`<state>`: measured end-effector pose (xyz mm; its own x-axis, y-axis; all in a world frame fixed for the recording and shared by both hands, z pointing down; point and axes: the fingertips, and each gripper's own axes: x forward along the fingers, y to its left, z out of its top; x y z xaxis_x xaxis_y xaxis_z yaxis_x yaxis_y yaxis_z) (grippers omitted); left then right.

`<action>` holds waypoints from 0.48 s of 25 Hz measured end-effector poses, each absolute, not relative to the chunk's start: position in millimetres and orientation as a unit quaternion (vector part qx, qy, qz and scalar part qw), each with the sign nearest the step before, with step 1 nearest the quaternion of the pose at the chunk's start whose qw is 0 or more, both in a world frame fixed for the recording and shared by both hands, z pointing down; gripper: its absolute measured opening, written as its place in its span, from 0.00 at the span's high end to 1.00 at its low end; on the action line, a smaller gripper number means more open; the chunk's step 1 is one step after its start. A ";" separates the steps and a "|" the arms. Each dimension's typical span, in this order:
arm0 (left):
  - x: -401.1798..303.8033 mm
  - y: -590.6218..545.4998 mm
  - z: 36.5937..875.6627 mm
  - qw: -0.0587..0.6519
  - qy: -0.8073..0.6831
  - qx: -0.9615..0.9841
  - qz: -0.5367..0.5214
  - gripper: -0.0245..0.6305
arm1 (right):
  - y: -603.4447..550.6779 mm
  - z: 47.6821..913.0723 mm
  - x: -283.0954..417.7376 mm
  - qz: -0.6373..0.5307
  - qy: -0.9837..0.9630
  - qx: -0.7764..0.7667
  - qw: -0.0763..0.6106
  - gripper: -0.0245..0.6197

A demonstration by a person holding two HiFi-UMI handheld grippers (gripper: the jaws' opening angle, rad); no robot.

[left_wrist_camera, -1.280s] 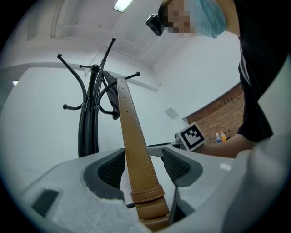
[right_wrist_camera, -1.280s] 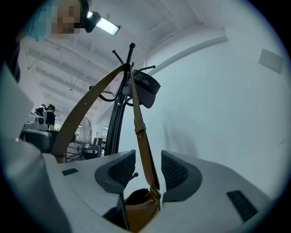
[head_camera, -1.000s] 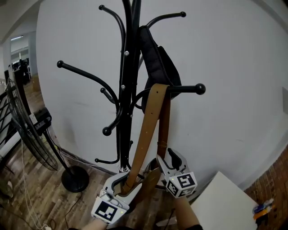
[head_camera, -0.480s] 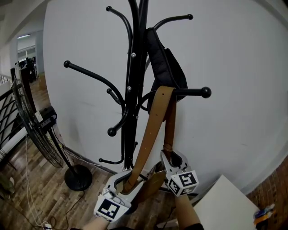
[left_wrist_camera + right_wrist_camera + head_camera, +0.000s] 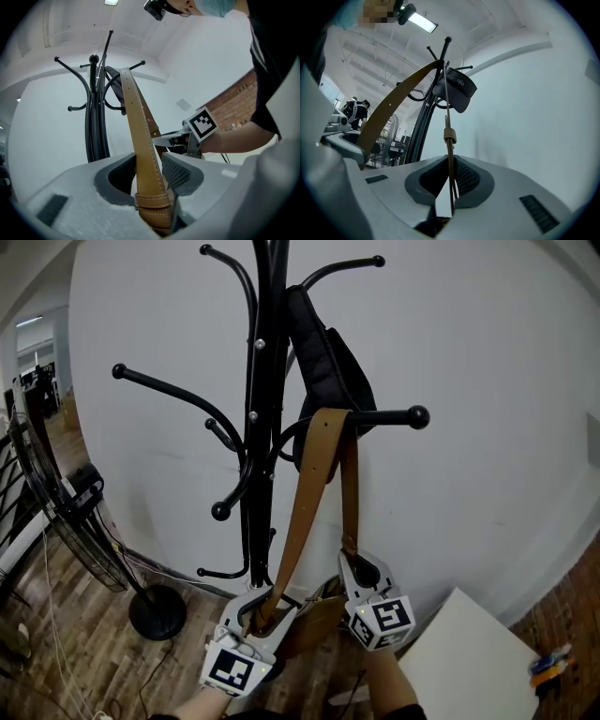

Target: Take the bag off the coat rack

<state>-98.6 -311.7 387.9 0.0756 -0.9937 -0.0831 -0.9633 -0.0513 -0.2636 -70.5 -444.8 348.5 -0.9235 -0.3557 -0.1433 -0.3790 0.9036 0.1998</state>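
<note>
A black wire floor fan (image 5: 66,521) is cut off at the left edge. The top of the black metal coat rack (image 5: 255,427) runs out of sight, and a black cap (image 5: 323,362) hangs on it. The brown leather bag (image 5: 317,622) sits low, mostly hidden between the two grippers. Its tan strap (image 5: 302,512) is looped over a ball-tipped hook (image 5: 394,415). The left gripper (image 5: 260,607) has just closed a little and squeezes the strap's left length. The right gripper (image 5: 359,570) has just closed almost fully, pinching the right length's thin edge.
</note>
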 end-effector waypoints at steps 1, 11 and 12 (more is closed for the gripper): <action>-99.7 -311.8 387.4 0.126 0.677 -0.723 -0.060 0.72 | -444.4 348.1 -68.9 0.112 0.974 -0.191 0.051 0.92; -102.3 -313.2 386.3 0.114 0.650 -0.750 -0.045 0.82 | -446.3 348.0 -55.1 0.096 0.967 -0.231 0.049 0.92; -103.1 -312.6 385.9 0.112 0.648 -0.752 -0.043 0.84 | -445.9 347.4 -53.7 0.095 0.966 -0.235 0.047 0.92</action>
<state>-103.1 -312.6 385.9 0.1575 -0.9842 -0.0807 -0.9648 -0.1359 -0.2252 -53.7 -445.9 347.4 -0.8853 -0.4446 -0.1362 -0.4626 0.8716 0.1623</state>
